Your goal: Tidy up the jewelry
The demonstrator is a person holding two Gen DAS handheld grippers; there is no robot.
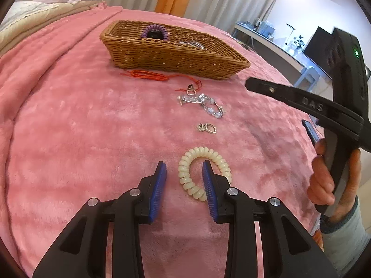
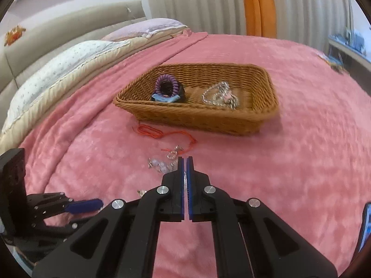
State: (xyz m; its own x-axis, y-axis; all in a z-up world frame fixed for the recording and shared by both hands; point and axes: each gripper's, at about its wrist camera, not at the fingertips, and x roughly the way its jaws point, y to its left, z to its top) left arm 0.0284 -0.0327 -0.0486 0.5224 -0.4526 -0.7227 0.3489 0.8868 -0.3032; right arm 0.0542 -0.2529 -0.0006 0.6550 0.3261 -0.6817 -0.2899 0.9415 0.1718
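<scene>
A cream spiral hair tie (image 1: 201,150) lies on the pink blanket (image 1: 92,127). My left gripper (image 1: 185,170) is open: one finger sits inside the coil's ring, the other outside its left side, and the pads do not press it. My right gripper (image 2: 185,159) is shut and hovers above the blanket, near a clear bead bracelet (image 1: 204,104). A pale sliver shows in its narrow gap, and I cannot identify it. A ring (image 1: 191,90), a red cord (image 1: 148,75) and small earrings (image 1: 207,127) lie before the wicker basket (image 2: 197,112). The basket holds a purple coil (image 2: 165,84) and a silver chain (image 2: 219,95).
A person's hand (image 1: 322,185) holds the right gripper's handle. A dark flat slab (image 1: 310,132) lies at the bed's right edge. Pillows and a folded quilt (image 2: 58,69) sit left of the basket. A desk with a monitor (image 1: 320,41) stands beyond the bed.
</scene>
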